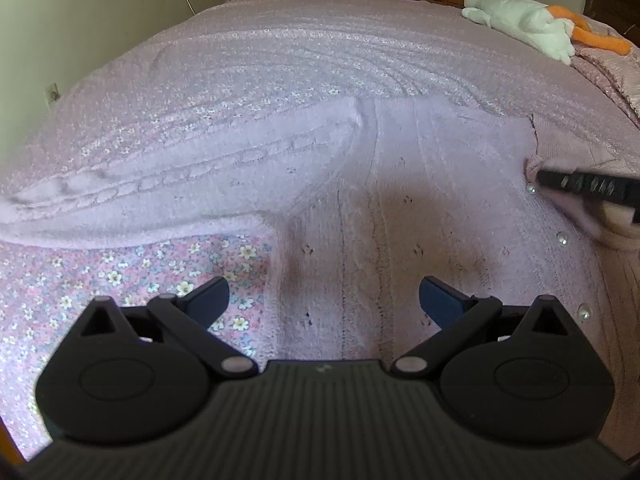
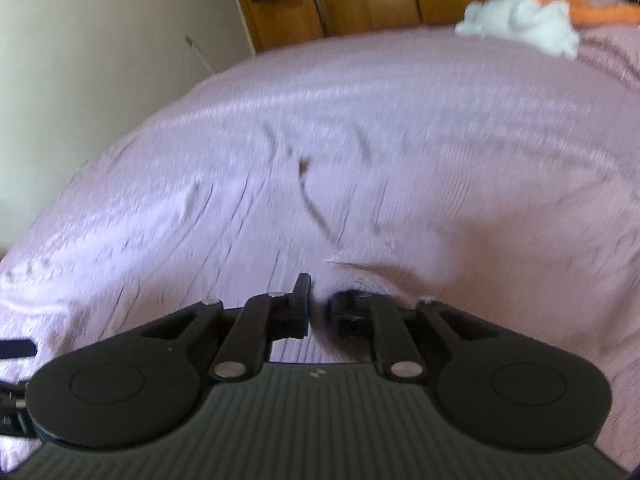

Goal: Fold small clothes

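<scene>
Left gripper [image 1: 324,300]: matte black body, ribbed grey-black top plate with small pale logo at centre. Two round black hubs with embossed circles, triangular cut-outs above. Silver rivets at linkage pivots. Dark blue pads on fingers [image 1: 440,300]. Right gripper [image 2: 318,312]: same build, black linkage arms, silver pivot pins, ribbed plate, tiny logo, black finger blocks. Blurred in places. From left wrist view, diamond-patterned side of finger.

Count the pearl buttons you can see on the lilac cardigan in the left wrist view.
3: one by the right hand-held gripper's tip, one lower right of it, one near the right edge. More may be hidden.
</scene>
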`<act>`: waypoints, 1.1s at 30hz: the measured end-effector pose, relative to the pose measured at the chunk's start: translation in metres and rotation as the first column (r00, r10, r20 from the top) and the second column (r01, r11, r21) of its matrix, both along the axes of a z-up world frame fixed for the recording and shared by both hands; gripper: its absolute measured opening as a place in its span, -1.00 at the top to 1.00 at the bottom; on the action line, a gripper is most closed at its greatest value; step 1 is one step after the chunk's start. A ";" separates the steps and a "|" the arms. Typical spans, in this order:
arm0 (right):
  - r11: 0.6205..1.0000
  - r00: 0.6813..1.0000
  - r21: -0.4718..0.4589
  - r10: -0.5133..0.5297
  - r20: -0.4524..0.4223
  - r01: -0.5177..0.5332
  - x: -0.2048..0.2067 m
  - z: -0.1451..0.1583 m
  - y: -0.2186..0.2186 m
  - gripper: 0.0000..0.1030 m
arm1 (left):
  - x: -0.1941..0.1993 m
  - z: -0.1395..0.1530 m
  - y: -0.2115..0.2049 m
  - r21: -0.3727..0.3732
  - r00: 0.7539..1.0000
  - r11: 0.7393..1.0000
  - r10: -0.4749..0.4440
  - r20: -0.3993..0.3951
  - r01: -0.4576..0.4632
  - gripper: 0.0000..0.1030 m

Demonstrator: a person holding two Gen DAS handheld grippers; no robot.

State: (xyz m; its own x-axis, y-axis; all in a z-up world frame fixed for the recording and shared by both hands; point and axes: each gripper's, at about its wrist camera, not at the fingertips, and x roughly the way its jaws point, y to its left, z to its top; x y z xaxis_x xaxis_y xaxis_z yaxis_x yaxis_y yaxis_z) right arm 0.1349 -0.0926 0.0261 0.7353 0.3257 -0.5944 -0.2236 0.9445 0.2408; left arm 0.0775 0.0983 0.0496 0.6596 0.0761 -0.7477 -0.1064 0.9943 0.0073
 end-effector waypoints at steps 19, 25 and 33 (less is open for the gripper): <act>0.979 0.986 0.128 -0.148 -0.073 0.157 -0.084 0.014 -0.121 -0.10 | 0.012 0.029 -0.071 0.000 0.978 0.981 -0.192 0.082 0.193 -1.00; 0.950 0.964 0.167 -0.254 -0.083 0.264 -0.095 0.005 -0.163 -0.10 | 0.027 0.031 -0.120 0.014 0.951 0.954 -0.299 0.082 0.299 -1.00; 0.931 0.955 0.216 -0.293 -0.038 0.294 -0.113 -0.006 -0.188 -0.10 | 0.043 0.028 -0.184 -0.033 0.864 0.869 -0.486 0.131 0.494 -0.57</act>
State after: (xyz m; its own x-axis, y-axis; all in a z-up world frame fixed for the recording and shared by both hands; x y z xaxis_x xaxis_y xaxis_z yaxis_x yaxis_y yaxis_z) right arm 0.0217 -0.2809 0.0204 0.8147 0.2177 -0.5375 0.0571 0.8923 0.4479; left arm 0.1206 -0.0862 0.0773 0.6807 -0.3240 -0.6570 0.3984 0.9164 -0.0391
